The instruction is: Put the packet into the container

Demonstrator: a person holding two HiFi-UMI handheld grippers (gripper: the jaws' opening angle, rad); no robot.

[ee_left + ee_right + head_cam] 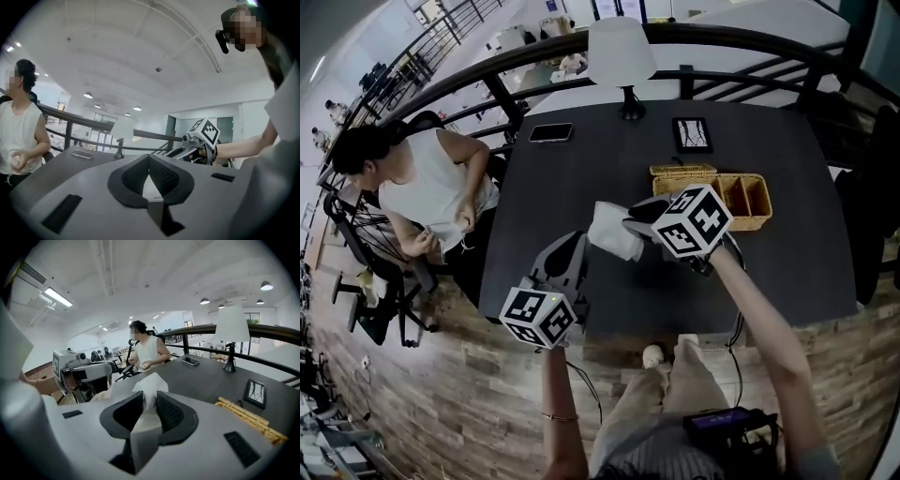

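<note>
The left gripper [149, 158], over the near edge of the table [581, 178], has its jaws pressed together. Right of it, the white packet [612, 230] hangs above the table, pinched in the jaws of the right gripper [149, 395]. Its long axis runs roughly along them, free end pointing left. The basket [752, 223] sits farther right.
</note>
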